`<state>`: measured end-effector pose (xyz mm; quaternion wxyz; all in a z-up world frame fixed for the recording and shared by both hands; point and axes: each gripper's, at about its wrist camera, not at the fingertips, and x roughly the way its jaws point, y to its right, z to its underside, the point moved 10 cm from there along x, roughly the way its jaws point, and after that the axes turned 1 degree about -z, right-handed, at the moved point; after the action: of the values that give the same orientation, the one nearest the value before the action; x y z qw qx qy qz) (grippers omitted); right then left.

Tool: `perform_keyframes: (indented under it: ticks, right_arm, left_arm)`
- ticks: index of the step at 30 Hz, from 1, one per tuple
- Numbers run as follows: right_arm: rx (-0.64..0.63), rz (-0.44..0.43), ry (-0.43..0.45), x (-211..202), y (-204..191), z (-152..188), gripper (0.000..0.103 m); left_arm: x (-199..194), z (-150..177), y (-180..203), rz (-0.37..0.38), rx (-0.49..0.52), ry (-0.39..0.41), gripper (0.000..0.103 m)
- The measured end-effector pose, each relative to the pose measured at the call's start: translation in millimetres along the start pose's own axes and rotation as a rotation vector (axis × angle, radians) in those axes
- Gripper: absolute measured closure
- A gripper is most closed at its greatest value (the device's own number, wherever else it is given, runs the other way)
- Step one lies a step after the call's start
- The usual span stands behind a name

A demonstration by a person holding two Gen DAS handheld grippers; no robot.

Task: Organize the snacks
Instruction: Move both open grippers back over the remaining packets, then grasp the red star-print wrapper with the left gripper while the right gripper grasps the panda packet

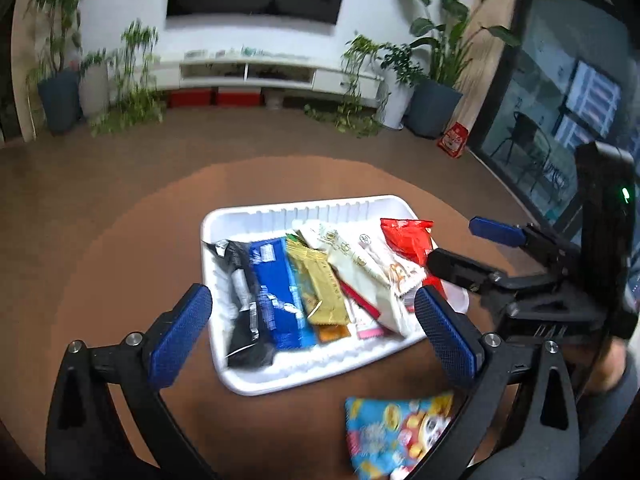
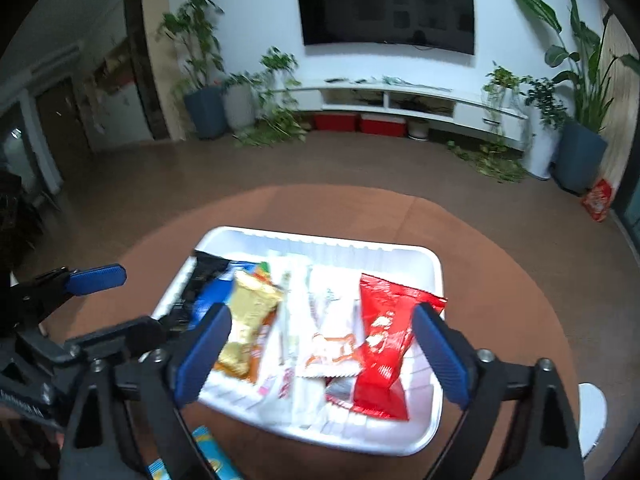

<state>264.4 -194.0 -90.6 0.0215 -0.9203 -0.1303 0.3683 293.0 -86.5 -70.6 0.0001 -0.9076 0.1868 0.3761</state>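
A white tray (image 1: 224,224) on a round brown table holds several snack packets in a row: black (image 1: 242,304), blue (image 1: 276,292), gold (image 1: 320,288), white (image 1: 360,268) and red (image 1: 408,240). The tray also shows in the right wrist view (image 2: 436,276), with the red packet (image 2: 384,332) at its right end. My left gripper (image 1: 312,332) is open and empty, hovering over the tray's near side. My right gripper (image 2: 320,352) is open and empty over the tray; it also shows in the left wrist view (image 1: 468,244). A colourful cartoon packet (image 1: 396,432) lies on the table in front of the tray.
The table (image 1: 132,240) stands on a brown floor. Beyond it are a white TV bench (image 2: 400,100), a wall TV, potted plants (image 1: 60,92) and a glass door at the right. A white object (image 2: 592,412) lies at the table's right edge.
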Motion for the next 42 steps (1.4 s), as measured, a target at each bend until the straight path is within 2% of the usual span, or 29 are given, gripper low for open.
perform_keyframes:
  ticks: [2,5,8,12,18,21,26,28,34,39,42]
  right_arm:
    - [-0.005,-0.035,0.008,-14,-3,5,0.006]
    - [-0.052,-0.08,0.021,-37,-14,17,0.006]
    - [-0.102,-0.139,0.006,-52,-29,34,0.006]
    - [-0.218,-0.213,-0.038,-62,-59,62,0.006]
    - [-0.271,-0.247,-0.083,-66,-81,89,0.006]
    - [-0.306,-0.26,-0.132,-61,-88,108,0.006]
    - [-0.373,-0.279,-0.194,-47,-95,130,0.009]
    - [-0.383,-0.284,-0.214,-40,-97,134,0.009]
    - [-0.412,-0.283,-0.288,-18,-99,147,0.009]
    - [-0.43,-0.261,-0.34,-2,-96,156,0.015]
    - [-0.43,-0.264,-0.35,-1,-95,158,0.017]
  left_arm:
    - [-27,8,-6,-0.029,0.045,0.025,0.0]
    - [-55,25,-21,-0.016,0.033,0.031,0.0]
    - [-75,59,-34,0.033,0.032,-0.06,0.0]
    - [-86,106,-40,0.025,0.153,-0.168,0.001]
    - [-101,142,-32,0.118,0.264,-0.203,0.001]
    - [-96,152,-24,0.154,0.351,-0.228,0.001]
    - [-67,170,-6,0.142,0.573,-0.287,0.001]
    - [-57,179,-2,0.149,0.628,-0.312,0.001]
    - [-41,186,-4,0.216,0.639,-0.357,0.004]
    - [-26,193,-10,0.231,0.638,-0.391,0.021]
    - [-21,201,-9,0.234,0.661,-0.41,0.022]
